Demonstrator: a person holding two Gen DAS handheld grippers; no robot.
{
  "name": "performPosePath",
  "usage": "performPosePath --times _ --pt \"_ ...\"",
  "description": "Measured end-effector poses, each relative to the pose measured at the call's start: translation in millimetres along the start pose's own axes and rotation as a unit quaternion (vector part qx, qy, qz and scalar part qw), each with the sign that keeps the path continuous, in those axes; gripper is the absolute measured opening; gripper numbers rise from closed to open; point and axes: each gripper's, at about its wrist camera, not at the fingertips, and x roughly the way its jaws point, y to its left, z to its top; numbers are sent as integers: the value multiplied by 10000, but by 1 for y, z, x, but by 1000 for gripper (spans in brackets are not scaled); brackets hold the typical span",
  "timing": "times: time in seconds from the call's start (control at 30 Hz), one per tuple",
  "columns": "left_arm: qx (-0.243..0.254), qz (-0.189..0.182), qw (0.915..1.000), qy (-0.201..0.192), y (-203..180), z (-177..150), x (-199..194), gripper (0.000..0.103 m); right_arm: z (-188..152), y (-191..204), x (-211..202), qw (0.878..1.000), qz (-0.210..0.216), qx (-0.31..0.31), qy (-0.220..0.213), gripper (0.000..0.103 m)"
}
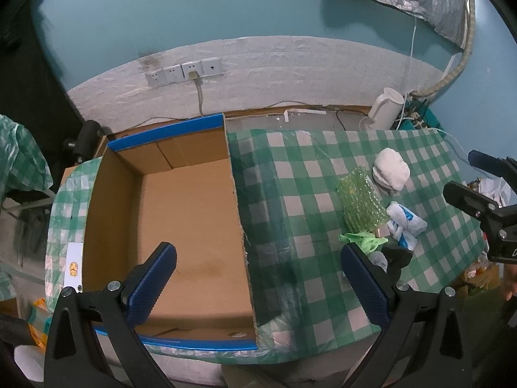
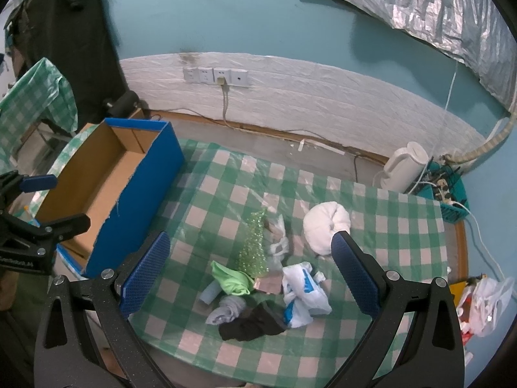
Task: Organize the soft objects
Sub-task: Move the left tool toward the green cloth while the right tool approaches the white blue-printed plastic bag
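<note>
Jaws of left gripper (image 1: pixel 258 278) and right gripper (image 2: pixel 250 266) gape wide, holding and touching nothing.

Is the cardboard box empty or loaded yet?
Empty. The cardboard box shows only bare brown floor in both views; the soft items lie outside on the tablecloth.

A: The box (image 1: pixel 190 226) shows only bare cardboard floor inside, and its top is open. Its tall right wall (image 2: pixel 135 200) stands between that floor and the pile.

B: And the cloth (image 1: pixel 290 194) between wall and pile?

A: A bare strip, wide enough to pass. The soft things crowd together: bubble wrap (image 2: pixel 253 245), white bundle (image 2: pixel 324 223), bag (image 2: pixel 303 294), black sock (image 2: pixel 252 323). A kettle (image 2: pixel 404 168) and cables line the far edge.
</note>
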Motion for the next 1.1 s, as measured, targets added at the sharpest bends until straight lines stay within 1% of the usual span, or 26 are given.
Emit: performPosePath --times 0.1,0.3,0.43,0.63,0.77,1.1 --pt "30 -38 10000 57 -3 1 3 103 -4 -10 2 10000 -43 26 40 100" --pt "132 -45 9997 209 -16 3 15 103 -9 -33 13 9992 -166 211 282 100" --pt "247 20 9992 316 -26 3 26 103 -11 -46 17 9984 -204 390 356 100" --pt "187 -52 9976 660 -38 1 48 103 -13 -63 23 9970 -195 601 439 100" --pt "288 -3 9971 700 -51 0 56 103 -15 -72 29 9963 -243 665 496 100" --pt "564 -50 9953 790 -83 6 80 103 -37 -96 70 9904 -333 796 1085 100"
